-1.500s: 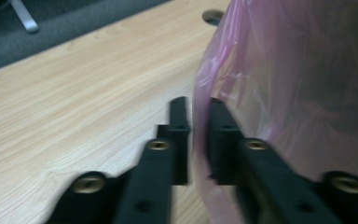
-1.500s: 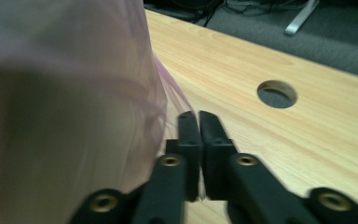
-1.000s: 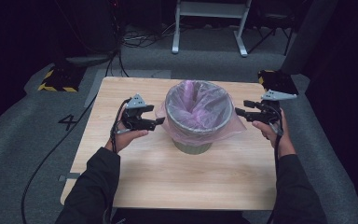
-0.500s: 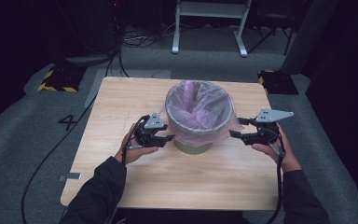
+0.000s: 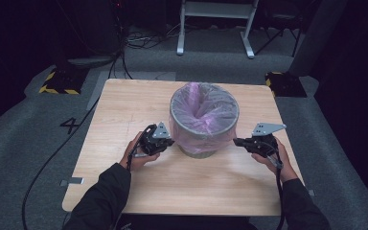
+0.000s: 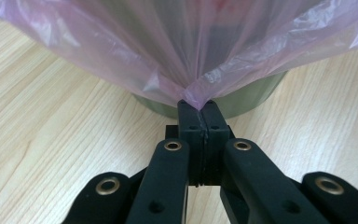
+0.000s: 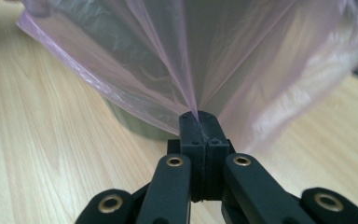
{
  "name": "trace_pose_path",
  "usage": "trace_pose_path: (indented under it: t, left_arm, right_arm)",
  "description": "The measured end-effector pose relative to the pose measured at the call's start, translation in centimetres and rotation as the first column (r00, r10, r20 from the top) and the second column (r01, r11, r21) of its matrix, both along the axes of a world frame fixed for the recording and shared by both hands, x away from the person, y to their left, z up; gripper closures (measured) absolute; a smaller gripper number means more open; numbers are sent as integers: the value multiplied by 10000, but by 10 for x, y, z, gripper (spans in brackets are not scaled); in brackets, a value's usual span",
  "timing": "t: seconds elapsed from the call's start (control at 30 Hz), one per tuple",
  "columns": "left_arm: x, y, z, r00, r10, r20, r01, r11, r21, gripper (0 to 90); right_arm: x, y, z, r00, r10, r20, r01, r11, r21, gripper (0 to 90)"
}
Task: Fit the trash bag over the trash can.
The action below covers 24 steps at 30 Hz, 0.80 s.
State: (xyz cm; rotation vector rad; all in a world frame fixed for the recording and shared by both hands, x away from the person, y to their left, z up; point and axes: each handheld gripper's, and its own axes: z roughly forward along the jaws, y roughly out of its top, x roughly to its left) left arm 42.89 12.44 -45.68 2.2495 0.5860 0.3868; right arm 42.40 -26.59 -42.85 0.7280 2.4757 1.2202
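A round grey bin point(image 5: 199, 149) is seen standing upright near the middle of the wooden desk point(image 5: 124, 103), lined with a thin pink plastic bag point(image 5: 203, 112) whose top is folded outward over the rim and hangs down the outside wall as a loose skirt. The inside of the bin is covered by the crumpled liner; nothing else can be made out in it. The left gripper point(image 5: 165, 142) is held at the bin's near left side, low by the desk, and in the left gripper view its fingers point(image 6: 189, 122) have just been closing and are now pressed together on a gathered fold of the bag's hanging edge point(image 6: 193, 95), the film being drawn to a point between them. The right gripper point(image 5: 237, 142) is held at the bin's near right side, and in the right gripper view its fingers point(image 7: 214, 133) have likewise just been closing and are pinching a fold of the same liner point(image 7: 193, 109), pulled taut into a pleat. The grey base of the bin point(image 6: 242, 100) is seen below the skirt, resting on the desk.
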Motion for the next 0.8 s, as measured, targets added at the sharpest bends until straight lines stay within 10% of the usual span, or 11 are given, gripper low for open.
trace_pose_path:
  t: [0.07,0.1,0.27,0.53,0.8]
  left_arm:
    - [-1,2,-1,9998,184,14,-183,9998,-118,848]
    - [-3,6,-1,9988,487,-77,-489,9986,-219,592]
    - [-27,27,-2,9976,631,-294,-650,9952,-725,246]
    - [-64,46,-19,9958,845,-351,-852,9962,-192,156]
    - [-80,45,-35,9942,779,-737,-757,9966,320,157]
  right_arm:
    - [0,0,-2,9999,-26,-104,26,10000,-52,900]
    - [2,-1,-7,9995,-129,-290,125,9998,-158,866]
    - [-5,-13,-3,9995,-158,-267,174,9981,588,486]
    - [-37,-38,40,9966,-333,748,191,9829,1833,270]
    - [-34,-29,82,9870,-679,1457,411,9829,1797,233]
